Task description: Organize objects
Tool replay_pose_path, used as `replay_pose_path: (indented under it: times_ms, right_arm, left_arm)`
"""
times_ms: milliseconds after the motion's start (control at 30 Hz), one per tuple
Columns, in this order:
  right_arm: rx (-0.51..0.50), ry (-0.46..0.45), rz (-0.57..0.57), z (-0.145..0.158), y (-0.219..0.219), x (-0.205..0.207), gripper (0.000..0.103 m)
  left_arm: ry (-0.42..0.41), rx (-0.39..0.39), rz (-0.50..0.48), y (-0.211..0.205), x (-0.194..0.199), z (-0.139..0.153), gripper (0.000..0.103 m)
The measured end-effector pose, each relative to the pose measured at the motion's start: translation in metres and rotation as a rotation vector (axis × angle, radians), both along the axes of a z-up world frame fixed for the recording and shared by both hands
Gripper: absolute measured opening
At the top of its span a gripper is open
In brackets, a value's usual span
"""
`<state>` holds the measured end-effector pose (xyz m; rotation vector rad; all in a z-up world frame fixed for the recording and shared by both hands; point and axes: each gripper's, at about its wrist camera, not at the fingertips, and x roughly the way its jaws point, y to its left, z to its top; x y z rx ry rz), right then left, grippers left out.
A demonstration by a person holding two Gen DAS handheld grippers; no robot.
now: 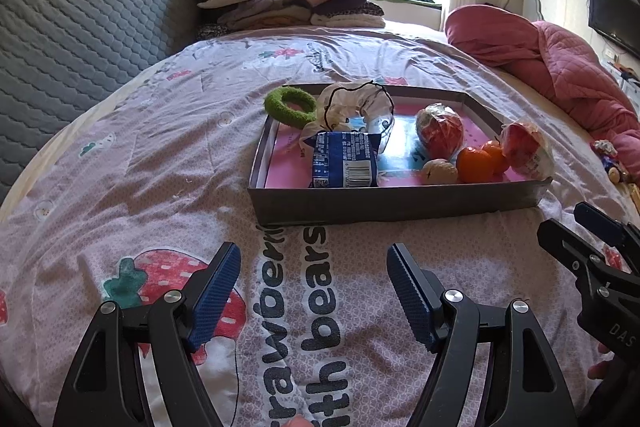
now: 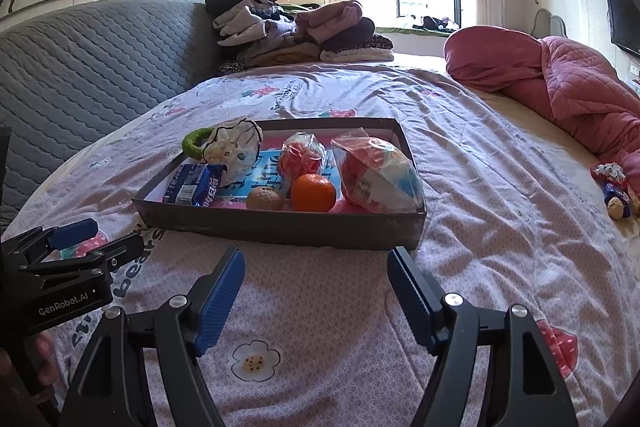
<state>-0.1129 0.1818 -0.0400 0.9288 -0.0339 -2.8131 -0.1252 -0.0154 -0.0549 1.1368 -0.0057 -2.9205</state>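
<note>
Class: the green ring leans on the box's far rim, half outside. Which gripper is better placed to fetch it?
Probably left. The green ring sits at the box's left far corner, on the left gripper's side; both stand open, empty.

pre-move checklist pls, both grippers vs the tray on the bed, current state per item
1. Left gripper open, nothing between its pads: ok.
2. Right gripper open and empty: ok.
3. Both grippers short of the tray, not touching it: ok.
4. Tray flat on the bedspread, not tipped: ok.
5. All items inside the tray: not ok. The green ring lies over the far left corner, partly outside, and a small doll lies on the bed to the right.
6. Orange and walnut at the near wall, free on top: ok.
</note>
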Motion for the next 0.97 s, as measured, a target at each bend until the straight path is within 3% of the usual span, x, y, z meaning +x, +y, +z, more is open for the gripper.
replay_pose_path:
  times_ms: [967]
  right_arm:
    - [0.008, -0.041, 0.013, -0.015, -0.001, -0.008, 0.073]
  left_arm:
    - [-0.011, -0.006, -0.018, 0.004, -0.006, -0.014, 0.077]
